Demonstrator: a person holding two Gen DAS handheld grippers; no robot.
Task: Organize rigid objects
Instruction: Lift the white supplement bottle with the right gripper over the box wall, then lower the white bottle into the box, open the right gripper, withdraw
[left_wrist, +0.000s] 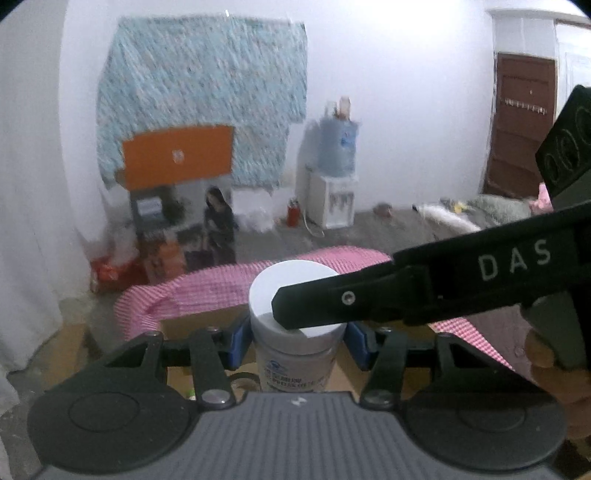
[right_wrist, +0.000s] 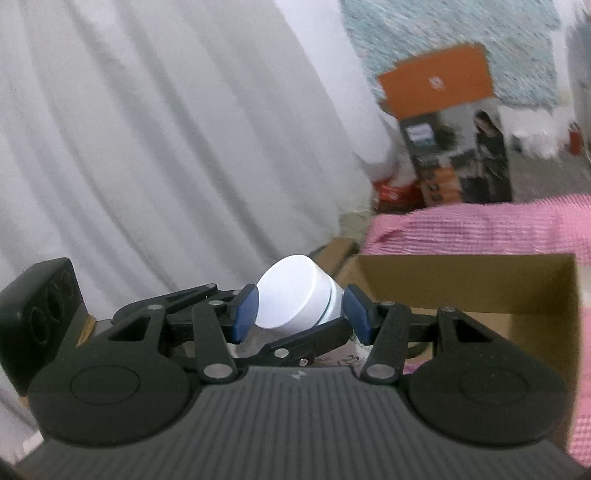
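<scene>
Left wrist view: we see the left gripper (left_wrist: 298, 338) clamped on a jar (left_wrist: 295, 343), blue pads (left_wrist: 240, 341) pressed to both sides just under its white lid (left_wrist: 291, 295). The jar stands upright, label blurred. The right gripper's finger (left_wrist: 369, 301) crosses in from the right and lies over the lid. A hand (left_wrist: 554, 369) shows at the right edge. Only here: a water dispenser (left_wrist: 336, 177) and a door (left_wrist: 517, 125).

Right wrist view: the right gripper (right_wrist: 301, 314) has its pads against the lid (right_wrist: 291, 299), jar tilted towards the left, so it grips the lid. Only here: an open carton (right_wrist: 461, 284) on pink checked cloth (right_wrist: 480, 225), just beyond the jar. We cannot tell its contents.
</scene>
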